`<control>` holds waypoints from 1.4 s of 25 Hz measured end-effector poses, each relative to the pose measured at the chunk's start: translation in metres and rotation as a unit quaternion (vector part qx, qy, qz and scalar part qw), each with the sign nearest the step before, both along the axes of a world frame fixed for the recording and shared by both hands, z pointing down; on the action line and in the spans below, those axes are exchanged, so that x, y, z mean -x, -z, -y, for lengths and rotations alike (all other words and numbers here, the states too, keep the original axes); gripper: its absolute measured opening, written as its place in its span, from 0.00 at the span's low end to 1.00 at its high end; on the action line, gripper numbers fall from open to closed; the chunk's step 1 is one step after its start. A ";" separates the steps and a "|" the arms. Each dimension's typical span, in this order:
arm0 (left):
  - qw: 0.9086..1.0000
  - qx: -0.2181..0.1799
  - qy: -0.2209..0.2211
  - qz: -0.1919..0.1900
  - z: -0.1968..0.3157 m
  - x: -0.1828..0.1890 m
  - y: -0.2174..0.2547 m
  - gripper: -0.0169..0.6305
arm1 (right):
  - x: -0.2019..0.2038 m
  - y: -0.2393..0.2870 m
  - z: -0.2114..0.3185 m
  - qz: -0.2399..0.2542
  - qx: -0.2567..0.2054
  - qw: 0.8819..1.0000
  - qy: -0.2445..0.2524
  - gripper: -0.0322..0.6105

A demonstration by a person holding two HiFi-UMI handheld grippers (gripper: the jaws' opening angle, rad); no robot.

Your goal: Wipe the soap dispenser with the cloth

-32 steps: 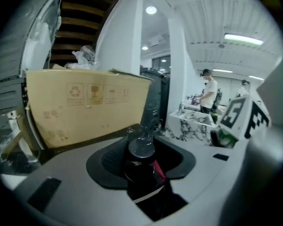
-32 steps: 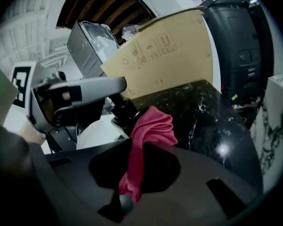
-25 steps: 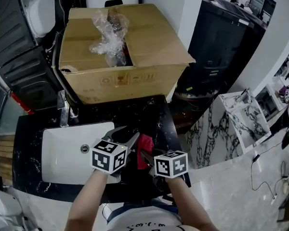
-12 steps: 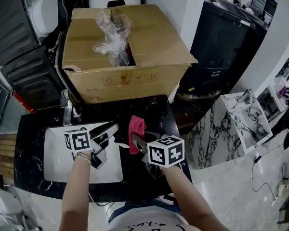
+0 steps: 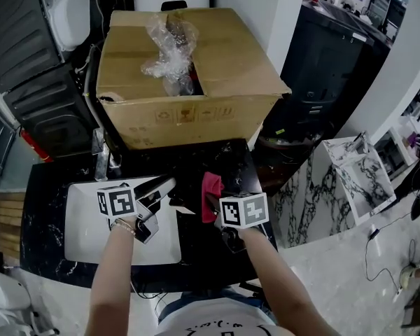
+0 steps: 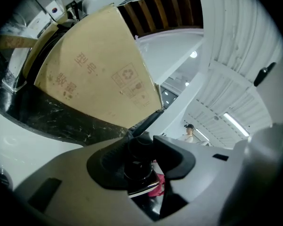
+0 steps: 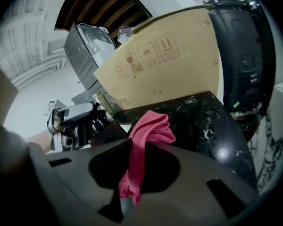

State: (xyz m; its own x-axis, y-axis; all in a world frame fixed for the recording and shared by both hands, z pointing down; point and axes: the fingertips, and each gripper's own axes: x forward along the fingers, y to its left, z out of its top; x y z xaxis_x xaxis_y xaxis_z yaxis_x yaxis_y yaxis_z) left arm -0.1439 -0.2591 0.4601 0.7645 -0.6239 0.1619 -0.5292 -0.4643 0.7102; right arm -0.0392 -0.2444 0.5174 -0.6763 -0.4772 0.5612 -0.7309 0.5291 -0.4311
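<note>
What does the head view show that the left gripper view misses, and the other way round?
Only the head view: the person's arms, the right tongs gripping the red cloth, and the marbled panels off to the right.
Only the left gripper view: a close look at the dark dispenser clamped in the left tongs, plus ceiling lights.
Both: the cardboard box, the black counter and at least a bit of the cloth.

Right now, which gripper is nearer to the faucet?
Left. The left gripper is over the sink, beside the faucet; the right gripper, holding the red cloth, is farther right over the counter.
</note>
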 end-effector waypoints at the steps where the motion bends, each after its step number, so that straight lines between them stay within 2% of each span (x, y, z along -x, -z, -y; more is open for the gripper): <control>1: 1.000 -0.001 0.000 0.001 0.000 0.000 0.000 0.30 | -0.002 -0.001 -0.001 -0.004 0.001 1.000 -0.001 0.13; 3: 1.000 -0.002 0.001 0.004 0.000 -0.001 0.000 0.30 | -0.003 0.005 -0.004 0.006 -0.002 1.000 -0.007 0.13; 6: 1.000 -0.002 0.003 0.007 0.000 -0.002 -0.001 0.30 | 0.001 0.033 -0.010 0.055 -0.026 0.998 -0.010 0.13; 10: 1.000 -0.005 0.004 0.015 0.000 -0.003 0.001 0.30 | 0.030 0.062 -0.030 0.108 -0.048 0.992 0.034 0.13; 13: 1.000 -0.006 0.007 0.022 0.000 -0.003 0.000 0.30 | 0.042 0.047 -0.039 0.088 -0.036 0.994 0.056 0.13; 16: 0.999 -0.007 0.011 0.030 0.000 -0.002 -0.001 0.30 | 0.030 0.025 -0.035 0.079 -0.009 0.996 0.026 0.13; 20: 0.998 -0.024 0.007 0.053 -0.001 -0.008 0.002 0.30 | 0.005 0.001 -0.033 0.012 0.007 1.000 -0.008 0.13; 24: 0.997 -0.027 0.018 0.070 0.002 -0.006 0.000 0.30 | -0.006 0.002 -0.035 0.017 0.008 0.999 -0.030 0.13; 28: 0.998 0.013 0.059 0.022 0.004 0.002 -0.005 0.29 | -0.024 0.012 -0.034 0.041 -0.006 0.997 -0.060 0.13; 31: 0.993 0.048 0.100 -0.033 0.007 0.014 -0.013 0.29 | -0.032 0.021 -0.033 0.054 -0.023 0.996 -0.069 0.13; 35: 0.992 0.043 0.107 -0.046 0.002 0.020 -0.021 0.30 | -0.032 0.033 -0.034 0.065 -0.042 0.995 -0.057 0.13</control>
